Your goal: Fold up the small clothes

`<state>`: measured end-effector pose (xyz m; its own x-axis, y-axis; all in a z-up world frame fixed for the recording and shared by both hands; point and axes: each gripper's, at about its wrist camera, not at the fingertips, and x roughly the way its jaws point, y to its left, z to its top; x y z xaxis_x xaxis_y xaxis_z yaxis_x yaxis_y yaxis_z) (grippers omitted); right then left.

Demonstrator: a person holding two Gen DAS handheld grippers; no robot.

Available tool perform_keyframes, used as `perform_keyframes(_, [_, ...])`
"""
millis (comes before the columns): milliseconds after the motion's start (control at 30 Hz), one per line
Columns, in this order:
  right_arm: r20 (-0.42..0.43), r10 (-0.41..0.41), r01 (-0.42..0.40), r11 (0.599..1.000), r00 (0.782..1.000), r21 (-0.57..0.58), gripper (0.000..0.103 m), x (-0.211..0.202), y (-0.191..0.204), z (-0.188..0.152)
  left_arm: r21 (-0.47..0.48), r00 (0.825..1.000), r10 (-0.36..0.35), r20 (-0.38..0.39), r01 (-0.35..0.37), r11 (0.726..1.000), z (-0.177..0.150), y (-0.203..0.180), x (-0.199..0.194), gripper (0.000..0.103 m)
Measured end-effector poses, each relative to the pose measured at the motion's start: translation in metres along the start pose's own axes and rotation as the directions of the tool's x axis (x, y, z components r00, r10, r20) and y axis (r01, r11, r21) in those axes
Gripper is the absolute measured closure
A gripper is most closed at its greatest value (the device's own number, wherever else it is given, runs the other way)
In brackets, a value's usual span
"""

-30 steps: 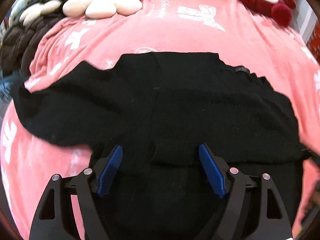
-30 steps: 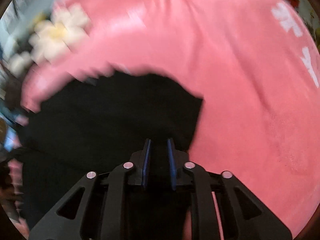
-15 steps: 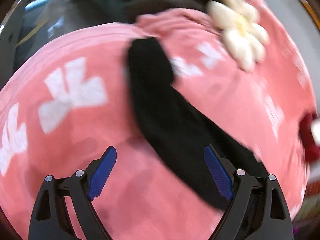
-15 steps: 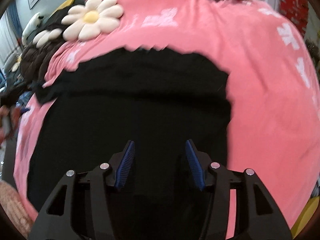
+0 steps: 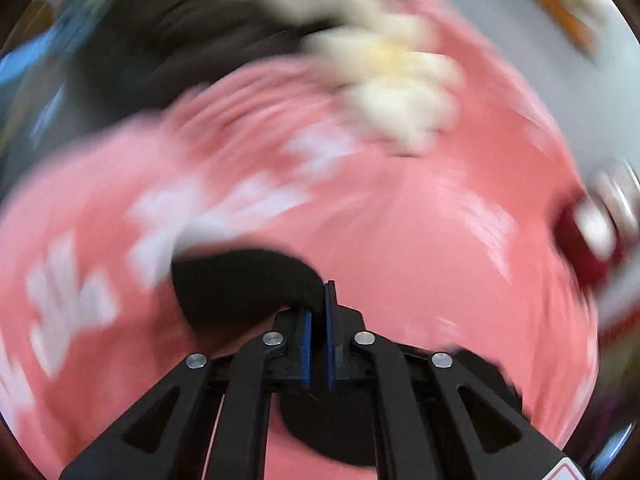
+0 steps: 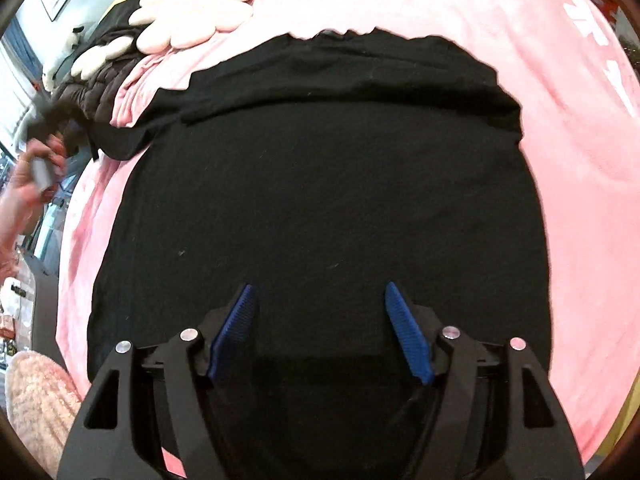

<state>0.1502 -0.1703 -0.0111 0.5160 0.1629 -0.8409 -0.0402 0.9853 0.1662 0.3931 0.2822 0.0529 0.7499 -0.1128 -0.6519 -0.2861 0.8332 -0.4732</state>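
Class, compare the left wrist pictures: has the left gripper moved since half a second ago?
Yes. The left gripper has just closed on the black sleeve, and the flower cushion, formerly at the upper right, now sits nearer the top centre.

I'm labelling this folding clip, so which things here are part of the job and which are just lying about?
Part of the job:
- black garment, spread on the pink blanket
- its sleeve, pinched in the left gripper
- right gripper, open above the garment

Lying about:
- daisy cushion
- dark quilted jacket
- red plush toy
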Motion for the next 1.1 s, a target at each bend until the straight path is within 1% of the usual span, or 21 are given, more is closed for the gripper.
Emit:
perform_keyframes(33, [0.006, -0.005, 0.005, 1.0, 1.0, 0.007, 0.037, 0.0, -0.002, 0.001, 0.115, 0.998, -0.063, 0.021, 0.06, 0.992, -0.003, -0.046, -0.019, 0.101])
perform_keyframes(67, [0.011, -0.01, 0.009, 1.0, 1.0, 0.018, 0.037, -0.001, -0.006, 0.001, 0.182, 0.993, -0.114, 0.021, 0.108, 0.977, -0.007, -0.078, -0.031, 0.101])
perform_keyframes(100, [0.016, -0.007, 0.006, 0.999, 1.0, 0.038, 0.037, -0.003, -0.011, 0.002, 0.255, 0.985, -0.175, -0.006, 0.171, 0.952, -0.02, -0.121, -0.042, 0.1])
perform_keyframes(133, [0.02, -0.004, 0.003, 0.999, 1.0, 0.049, 0.037, -0.005, -0.014, 0.002, 0.288, 0.979, -0.203, -0.033, 0.204, 0.936, -0.029, -0.143, -0.047, 0.099])
perform_keyframes(167, [0.027, -0.004, 0.002, 0.998, 1.0, 0.06, 0.037, -0.007, -0.018, 0.003, 0.331, 0.969, -0.237, -0.076, 0.248, 0.91, -0.047, -0.174, -0.049, 0.098])
perform_keyframes(200, [0.037, -0.008, 0.005, 0.998, 0.999, 0.069, 0.037, -0.011, -0.024, 0.003, 0.36, 0.96, -0.256, -0.114, 0.28, 0.89, -0.064, -0.198, -0.047, 0.089])
perform_keyframes(267, [0.052, -0.019, 0.015, 0.997, 0.998, 0.081, 0.034, -0.017, -0.036, 0.002, 0.43, 0.937, -0.253, -0.24, 0.336, 0.838, -0.118, -0.249, -0.031, 0.044])
perform_keyframes(300, [0.062, -0.025, 0.02, 0.996, 0.998, 0.09, 0.033, -0.02, -0.044, 0.001, 0.441, 0.932, -0.248, -0.264, 0.345, 0.829, -0.136, -0.258, -0.028, 0.04])
perform_keyframes(367, [0.076, -0.037, 0.029, 0.994, 0.996, 0.104, 0.033, -0.027, -0.057, 0.002, 0.455, 0.911, -0.237, -0.337, 0.379, 0.806, -0.189, -0.274, -0.015, 0.04])
perform_keyframes(400, [0.086, -0.04, 0.03, 0.994, 0.996, 0.11, 0.033, -0.032, -0.064, 0.005, 0.461, 0.904, -0.209, -0.372, 0.376, 0.804, -0.216, -0.276, -0.009, 0.04])
perform_keyframes(500, [0.118, -0.041, 0.029, 0.995, 0.992, 0.097, 0.032, -0.043, -0.079, 0.025, 0.472, 0.91, -0.141, -0.391, 0.329, 0.818, -0.258, -0.258, -0.006, 0.04])
perform_keyframes(633, [0.148, 0.028, -0.041, 0.995, 0.989, 0.087, 0.03, -0.037, -0.083, 0.078, 0.485, 0.917, -0.044, -0.396, 0.25, 0.838, -0.287, -0.217, -0.014, 0.039])
perform_keyframes(700, [0.148, 0.068, -0.079, 0.994, 0.987, 0.071, 0.03, -0.021, -0.074, 0.112, 0.466, 0.913, -0.001, -0.407, 0.209, 0.86, -0.295, -0.184, -0.023, 0.039])
perform_keyframes(767, [0.146, 0.085, -0.095, 0.993, 0.986, 0.066, 0.03, 0.001, -0.062, 0.144, 0.452, 0.914, 0.004, -0.405, 0.196, 0.87, -0.297, -0.161, -0.034, 0.039])
perform_keyframes(833, [0.122, 0.089, -0.099, 0.992, 0.989, 0.08, 0.03, 0.024, -0.054, 0.166, 0.46, 0.922, 0.006, -0.386, 0.187, 0.868, -0.3, -0.146, -0.047, 0.037])
perform_keyframes(900, [0.077, 0.068, -0.076, 0.991, 0.995, 0.111, 0.03, 0.054, -0.047, 0.186, 0.463, 0.929, -0.001, -0.37, 0.186, 0.866, -0.303, -0.134, -0.057, 0.036])
perform_keyframes(967, [0.028, 0.03, -0.033, 0.992, 0.999, 0.118, 0.03, 0.082, -0.037, 0.197, 0.447, 0.928, -0.025, -0.373, 0.203, 0.871, -0.304, -0.124, -0.061, 0.033])
perform_keyframes(1000, [0.011, 0.032, -0.033, 0.993, 0.999, 0.118, 0.035, 0.092, -0.033, 0.196, 0.439, 0.926, -0.031, -0.376, 0.207, 0.874, -0.306, -0.12, -0.062, 0.033])
perform_keyframes(1033, [-0.017, 0.057, -0.055, 0.992, 0.998, 0.117, 0.064, 0.102, -0.027, 0.198, 0.429, 0.925, -0.046, -0.378, 0.219, 0.876, -0.308, -0.116, -0.063, 0.033])
perform_keyframes(1067, [-0.027, 0.068, -0.065, 0.992, 0.997, 0.109, 0.097, 0.105, -0.019, 0.2, 0.427, 0.925, -0.054, -0.376, 0.225, 0.876, -0.308, -0.113, -0.064, 0.033])
perform_keyframes(1100, [-0.009, 0.069, -0.068, 0.993, 0.998, 0.094, 0.099, 0.1, -0.012, 0.202, 0.43, 0.926, -0.058, -0.372, 0.228, 0.873, -0.308, -0.113, -0.064, 0.033])
